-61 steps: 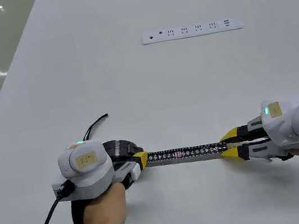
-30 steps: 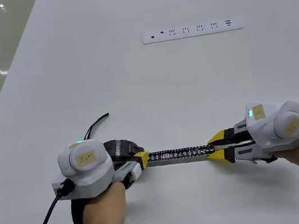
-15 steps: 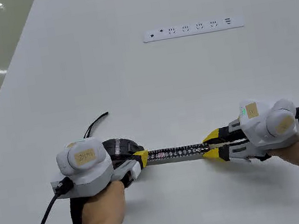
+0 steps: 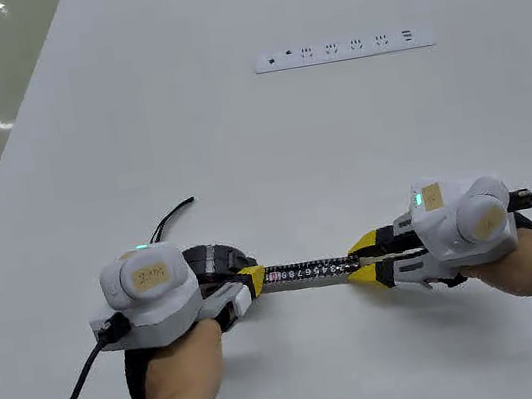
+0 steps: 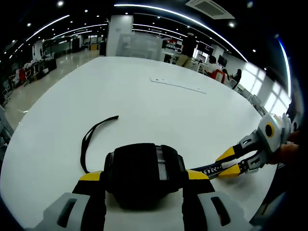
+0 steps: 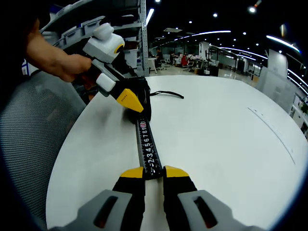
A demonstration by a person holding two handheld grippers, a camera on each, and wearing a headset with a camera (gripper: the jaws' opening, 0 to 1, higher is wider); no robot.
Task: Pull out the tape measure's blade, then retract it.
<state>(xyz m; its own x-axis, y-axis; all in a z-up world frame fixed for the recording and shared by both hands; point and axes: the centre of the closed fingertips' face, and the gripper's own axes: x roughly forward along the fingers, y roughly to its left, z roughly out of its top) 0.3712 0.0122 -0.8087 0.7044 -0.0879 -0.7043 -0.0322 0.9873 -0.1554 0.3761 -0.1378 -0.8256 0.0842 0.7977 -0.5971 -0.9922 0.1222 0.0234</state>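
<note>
The tape measure [image 4: 218, 266] sits in the lower left of the head view, its black case clamped between the jaws of the left gripper [image 4: 249, 283]. The blade [image 4: 303, 274] runs rightward along the white table [image 4: 288, 145] to the lower centre. There the right gripper [image 4: 361, 259] has its jaws pinched narrow on the blade's end. In the right gripper view the numbered blade [image 6: 147, 147] lies flat and straight, away from the yellow tips.

Now, the risks. If that right pinch slips, I'd expect the spring to whip the blade home and slap the hook against the case. If the right hand drifts sideways or rolls, the blade could buckle or twist on its way in. And if the left jaws ease off, the case may skid toward the pull.

Against two seconds ago, the exposed blade is clearly shorter. The right gripper has come in from the far right edge toward the middle, feeding the blade back. The case and left gripper have held their spot, and the strap [image 4: 170, 220] lies as before.
</note>
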